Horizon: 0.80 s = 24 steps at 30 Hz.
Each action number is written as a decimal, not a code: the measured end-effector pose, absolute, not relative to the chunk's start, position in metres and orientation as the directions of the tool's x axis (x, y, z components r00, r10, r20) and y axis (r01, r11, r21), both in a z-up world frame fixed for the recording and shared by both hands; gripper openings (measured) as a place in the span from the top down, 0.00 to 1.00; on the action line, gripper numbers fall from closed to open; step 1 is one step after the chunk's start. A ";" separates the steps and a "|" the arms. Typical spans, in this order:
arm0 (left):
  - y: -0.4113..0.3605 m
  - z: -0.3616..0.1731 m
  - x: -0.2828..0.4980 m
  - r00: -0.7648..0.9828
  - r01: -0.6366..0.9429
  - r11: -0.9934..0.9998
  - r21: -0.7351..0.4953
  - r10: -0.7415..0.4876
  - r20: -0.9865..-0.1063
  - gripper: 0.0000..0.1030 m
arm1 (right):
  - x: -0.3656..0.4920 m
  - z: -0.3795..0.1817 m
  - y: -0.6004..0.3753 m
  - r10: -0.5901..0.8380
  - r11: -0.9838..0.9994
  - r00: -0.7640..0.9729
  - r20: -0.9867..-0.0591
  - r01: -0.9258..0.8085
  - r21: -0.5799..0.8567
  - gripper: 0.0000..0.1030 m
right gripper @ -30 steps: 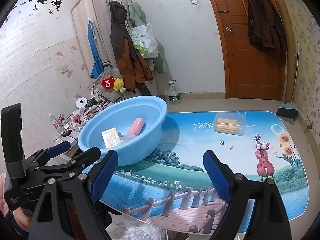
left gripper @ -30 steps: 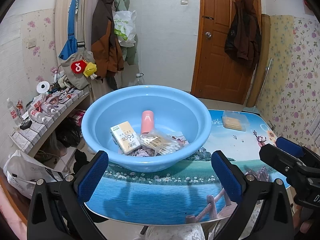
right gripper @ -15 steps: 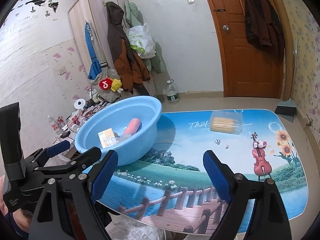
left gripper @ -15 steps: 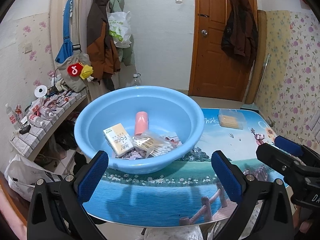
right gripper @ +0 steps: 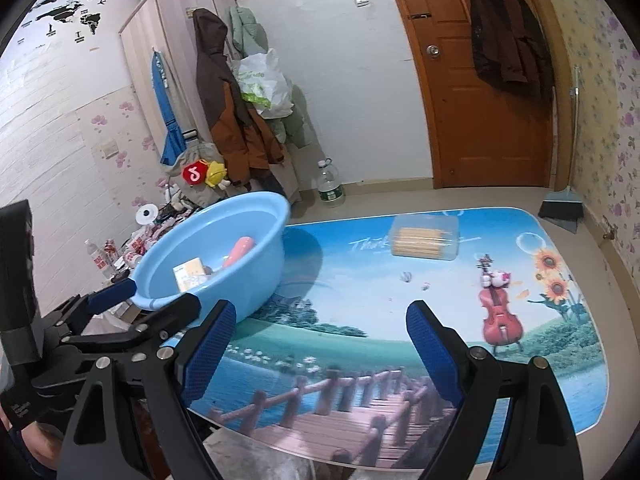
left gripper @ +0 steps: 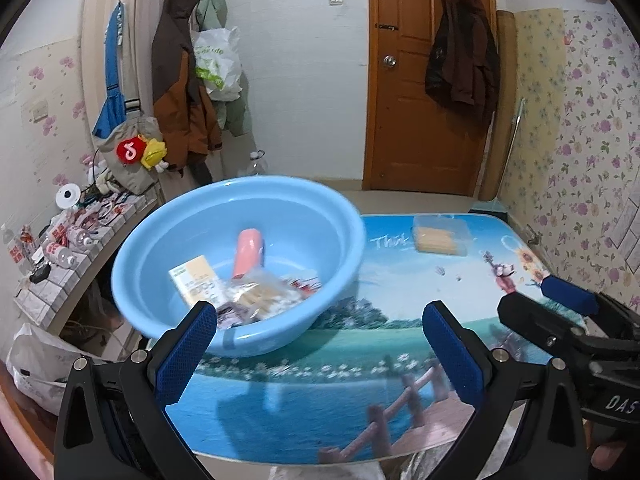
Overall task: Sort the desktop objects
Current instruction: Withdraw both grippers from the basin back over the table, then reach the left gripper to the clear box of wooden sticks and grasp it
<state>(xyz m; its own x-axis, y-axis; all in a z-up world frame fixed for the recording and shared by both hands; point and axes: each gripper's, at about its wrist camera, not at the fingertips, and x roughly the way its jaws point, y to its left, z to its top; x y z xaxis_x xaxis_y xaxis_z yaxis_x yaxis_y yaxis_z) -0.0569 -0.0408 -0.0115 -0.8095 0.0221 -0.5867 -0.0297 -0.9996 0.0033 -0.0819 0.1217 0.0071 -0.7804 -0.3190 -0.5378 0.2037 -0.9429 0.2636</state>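
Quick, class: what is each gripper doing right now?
Left gripper: open, holding nothing.
Right gripper: open, holding nothing.

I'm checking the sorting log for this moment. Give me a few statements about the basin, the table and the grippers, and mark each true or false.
1. The round light-blue plastic basin holds a pink cylindrical tube. True.
2. The clear plastic box of wooden sticks lies inside the basin. False: it sits on the picture-printed table top, apart from the basin.
3. The left gripper is shut on a small cream carton. False: it is open and empty; the carton lies in the basin.
4. The right gripper is open, holding nothing. True.
5. A dark jacket hangs on the wooden door. True.
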 end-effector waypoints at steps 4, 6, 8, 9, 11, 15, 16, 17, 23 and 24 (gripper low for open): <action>-0.021 -0.011 -0.066 -0.811 -0.054 -0.998 0.011 0.037 -0.584 0.00 | -0.083 0.002 0.139 -0.286 -0.951 -0.791 -0.541 0.166 0.261 0.14; -0.008 -0.012 -0.071 -0.811 -0.074 -0.997 0.014 0.052 -0.582 0.00 | -0.084 0.000 0.150 -0.269 -0.954 -0.797 -0.541 0.145 0.261 0.14; 0.001 -0.012 -0.075 -0.810 -0.092 -0.996 0.018 0.065 -0.583 0.00 | -0.085 -0.003 0.164 -0.250 -0.957 -0.803 -0.541 0.121 0.263 0.14; 0.010 -0.012 -0.079 -0.807 -0.106 -0.994 0.020 0.074 -0.586 0.00 | -0.086 -0.004 0.170 -0.240 -0.959 -0.805 -0.543 0.109 0.262 0.14; 0.021 -0.014 -0.085 -0.801 -0.128 -0.992 0.021 0.091 -0.591 0.00 | -0.089 -0.008 0.183 -0.223 -0.961 -0.807 -0.548 0.086 0.264 0.14; 0.042 -0.013 -0.102 -0.793 -0.159 -0.987 0.014 0.119 -0.597 0.00 | -0.095 -0.012 0.206 -0.182 -0.967 -0.806 -0.563 0.043 0.250 0.14; 0.047 -0.012 -0.107 -0.792 -0.164 -0.986 0.011 0.125 -0.597 0.00 | -0.096 -0.013 0.210 -0.171 -0.970 -0.807 -0.565 0.038 0.240 0.14; 0.051 -0.012 -0.111 -0.792 -0.169 -0.986 0.009 0.130 -0.597 0.00 | -0.097 -0.013 0.215 -0.156 -0.974 -0.809 -0.567 0.029 0.226 0.14; 0.080 -0.018 -0.142 -0.758 -0.202 -0.979 -0.006 0.160 -0.632 0.00 | -0.107 -0.021 0.246 -0.112 -0.976 -0.799 -0.590 -0.024 0.218 0.14; 0.085 -0.020 -0.147 -0.751 -0.207 -0.978 -0.004 0.161 -0.640 0.00 | -0.111 -0.024 0.251 -0.108 -0.975 -0.794 -0.598 -0.033 0.221 0.14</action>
<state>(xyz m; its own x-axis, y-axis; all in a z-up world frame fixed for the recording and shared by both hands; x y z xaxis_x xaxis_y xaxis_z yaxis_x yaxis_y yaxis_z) -0.1474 0.0846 -0.0202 -0.7515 0.1612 -0.6397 -0.2068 -0.9784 -0.0036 -0.1106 0.2512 -0.0242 -0.7942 -0.1083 -0.5979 -0.0334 -0.9747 0.2209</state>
